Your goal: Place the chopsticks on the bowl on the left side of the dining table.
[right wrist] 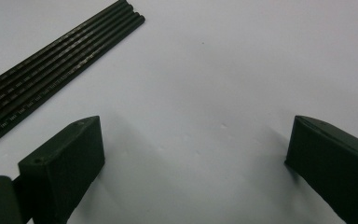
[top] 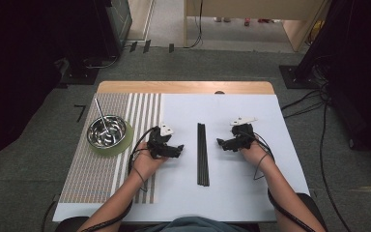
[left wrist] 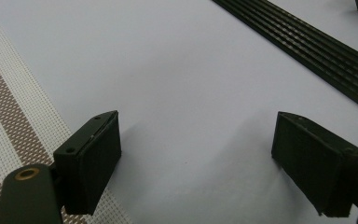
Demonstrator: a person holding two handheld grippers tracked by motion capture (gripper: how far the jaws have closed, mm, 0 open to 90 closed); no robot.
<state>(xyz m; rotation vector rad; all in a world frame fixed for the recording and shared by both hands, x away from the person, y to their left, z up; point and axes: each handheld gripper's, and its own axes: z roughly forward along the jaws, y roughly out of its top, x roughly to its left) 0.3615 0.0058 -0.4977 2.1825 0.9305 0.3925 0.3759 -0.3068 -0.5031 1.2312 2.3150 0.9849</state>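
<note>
Black chopsticks (top: 203,153) lie bundled, straight and parallel on white table (top: 251,193).

My left gripper (left wrist: 193,161) hangs wide open over white sheet (left wrist: 168,70), black sticks (left wrist: 307,49) at two o'clock.

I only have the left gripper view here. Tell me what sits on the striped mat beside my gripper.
Observer: A steel bowl on a green coaster, a thin metal rod leaning in it.
Operator: Report the right gripper.
Observer: The right gripper is open, nothing between its fingers, resting right of the black sticks.
Operator: Say how the sticks lie.
Observer: Bundled side by side, midway between the right gripper and the left gripper.
</note>
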